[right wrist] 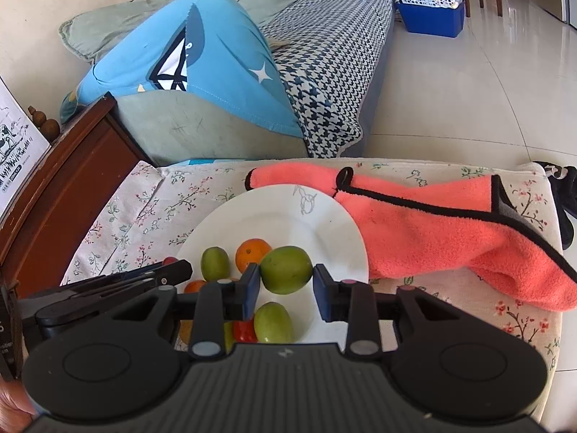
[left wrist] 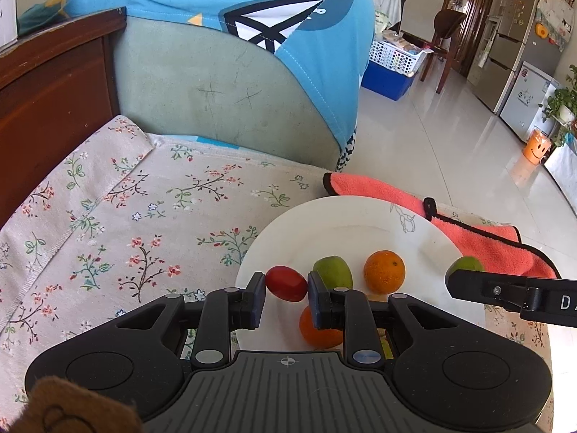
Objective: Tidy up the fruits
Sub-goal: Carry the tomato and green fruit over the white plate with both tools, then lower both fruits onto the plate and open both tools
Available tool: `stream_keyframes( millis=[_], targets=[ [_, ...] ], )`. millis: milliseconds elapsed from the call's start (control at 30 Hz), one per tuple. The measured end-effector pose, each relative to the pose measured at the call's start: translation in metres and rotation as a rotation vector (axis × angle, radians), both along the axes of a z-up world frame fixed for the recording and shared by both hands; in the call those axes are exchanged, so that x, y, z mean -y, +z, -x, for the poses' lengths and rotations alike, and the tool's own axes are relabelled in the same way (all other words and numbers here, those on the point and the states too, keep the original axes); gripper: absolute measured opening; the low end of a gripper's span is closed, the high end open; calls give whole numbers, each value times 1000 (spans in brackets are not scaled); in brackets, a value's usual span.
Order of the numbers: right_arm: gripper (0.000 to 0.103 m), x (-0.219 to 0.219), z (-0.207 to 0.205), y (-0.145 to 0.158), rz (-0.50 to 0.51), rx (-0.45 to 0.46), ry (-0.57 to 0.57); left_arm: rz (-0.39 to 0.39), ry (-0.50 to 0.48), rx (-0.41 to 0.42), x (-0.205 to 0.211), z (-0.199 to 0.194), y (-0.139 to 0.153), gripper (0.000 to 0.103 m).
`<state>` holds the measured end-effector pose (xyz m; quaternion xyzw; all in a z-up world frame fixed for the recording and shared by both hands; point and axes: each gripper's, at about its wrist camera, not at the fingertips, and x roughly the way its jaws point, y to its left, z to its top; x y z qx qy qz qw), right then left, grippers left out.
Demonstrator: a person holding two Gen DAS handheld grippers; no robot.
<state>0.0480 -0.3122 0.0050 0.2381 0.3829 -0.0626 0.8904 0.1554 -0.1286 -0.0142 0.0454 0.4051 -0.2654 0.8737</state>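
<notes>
A white plate (left wrist: 342,223) (right wrist: 274,209) sits on a floral cloth. My left gripper (left wrist: 286,285) is shut on a small red fruit (left wrist: 285,283) just above the plate's near left part. My right gripper (right wrist: 286,275) is shut on a green fruit (right wrist: 286,270) over the plate's near side; the left wrist view shows it (left wrist: 465,280) at the plate's right rim with the fruit (left wrist: 465,264) peeking above it. On the plate lie a green fruit (left wrist: 333,272) (right wrist: 215,262), an orange (left wrist: 384,271) (right wrist: 252,252), a second orange (left wrist: 317,332), another green fruit (right wrist: 273,322) and a red fruit (right wrist: 244,330).
A coral towel (left wrist: 487,241) (right wrist: 450,238) with black trim lies behind and right of the plate. A sofa arm (left wrist: 216,101) with blue cloth stands beyond the table, a dark wooden cabinet (left wrist: 47,90) to the left, tiled floor (right wrist: 487,72) past the far edge.
</notes>
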Motion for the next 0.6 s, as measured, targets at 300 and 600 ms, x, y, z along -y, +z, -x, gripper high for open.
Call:
stream_keyframes(
  millis=[300, 600],
  targets=[
    [35, 9, -7, -17, -94, -34, -47, 5, 15, -3, 3, -1, 1, 25],
    [36, 9, -3, -5, -112, 9, -49, 21, 35, 13, 2, 6, 23, 58]
  ],
)
